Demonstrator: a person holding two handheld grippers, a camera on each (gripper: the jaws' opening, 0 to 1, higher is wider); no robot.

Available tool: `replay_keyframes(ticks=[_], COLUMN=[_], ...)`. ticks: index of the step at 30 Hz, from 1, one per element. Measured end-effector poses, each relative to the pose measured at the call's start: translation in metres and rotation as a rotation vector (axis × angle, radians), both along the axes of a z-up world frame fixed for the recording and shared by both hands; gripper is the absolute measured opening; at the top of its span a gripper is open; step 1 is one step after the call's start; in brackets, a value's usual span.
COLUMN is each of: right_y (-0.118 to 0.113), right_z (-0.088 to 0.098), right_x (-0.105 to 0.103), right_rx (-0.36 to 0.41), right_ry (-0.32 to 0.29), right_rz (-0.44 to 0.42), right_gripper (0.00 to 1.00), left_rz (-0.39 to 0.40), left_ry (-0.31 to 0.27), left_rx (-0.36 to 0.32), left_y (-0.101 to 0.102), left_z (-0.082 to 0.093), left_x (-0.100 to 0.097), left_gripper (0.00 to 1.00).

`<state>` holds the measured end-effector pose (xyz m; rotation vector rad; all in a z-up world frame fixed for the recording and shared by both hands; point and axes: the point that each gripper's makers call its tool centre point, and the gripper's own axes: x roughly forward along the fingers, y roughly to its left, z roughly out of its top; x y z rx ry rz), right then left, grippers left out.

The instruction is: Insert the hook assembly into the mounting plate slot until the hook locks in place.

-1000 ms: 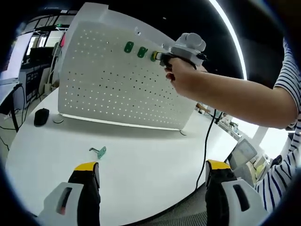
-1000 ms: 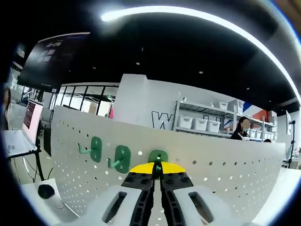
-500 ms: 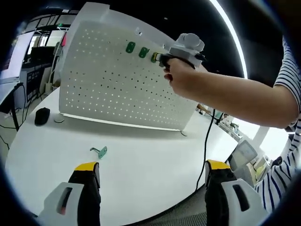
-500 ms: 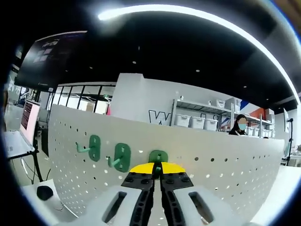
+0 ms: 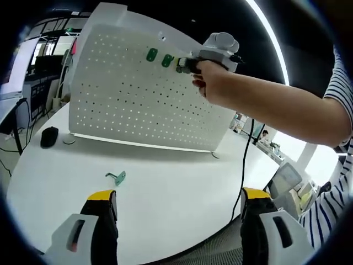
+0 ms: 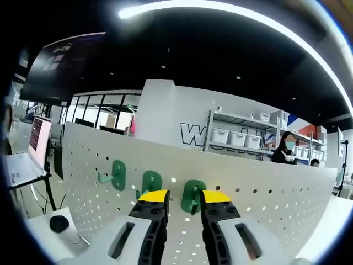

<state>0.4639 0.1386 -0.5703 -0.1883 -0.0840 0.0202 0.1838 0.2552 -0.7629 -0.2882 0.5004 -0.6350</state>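
Hook (image 6: 191, 196) seated on pegboard (image 6: 265, 204), third in row; my right gripper (image 6: 185, 197) spread wide, straddling it, judging release. Spare hook (image 5: 116, 178) on table (image 5: 165, 193), 12 o'clock of idle, wide left gripper (image 5: 179, 201).

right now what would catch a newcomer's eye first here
The big white pegboard standing on the white table, with three green hooks in a row near its top edge. The right gripper sits open around the rightmost one. One more hook lies loose on the table in front of the open left gripper.
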Motion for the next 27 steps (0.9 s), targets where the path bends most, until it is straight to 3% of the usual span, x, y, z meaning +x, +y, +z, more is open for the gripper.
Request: replay_keyframes(ticks=[13, 16, 19, 27], right_y=[-0.007, -0.003, -0.009, -0.026], right_z=[0.011, 0.013, 0.009, -0.006], right_x=[-0.022, -0.031, -0.035, -0.066], right_rx=[0.053, 0.184, 0.138, 0.152], right_ry=[0.018, 0.017, 0.048, 0.112], right_rz=[0.056, 0.130, 0.124, 0.188], right_gripper=[0.30, 0.30, 0.34, 0.46], left_rz=[0.022, 0.021, 0.024, 0.036], left_ry=[-0.004, -0.003, -0.005, -0.015], left_rx=[0.004, 0.014, 0.016, 0.029], left_y=[0.005, 0.005, 0.006, 0.008], left_z=[0.000, -0.001, -0.001, 0.000], left_x=[0.002, 0.002, 0.002, 0.002], left_gripper=[0.94, 0.95, 0.95, 0.95])
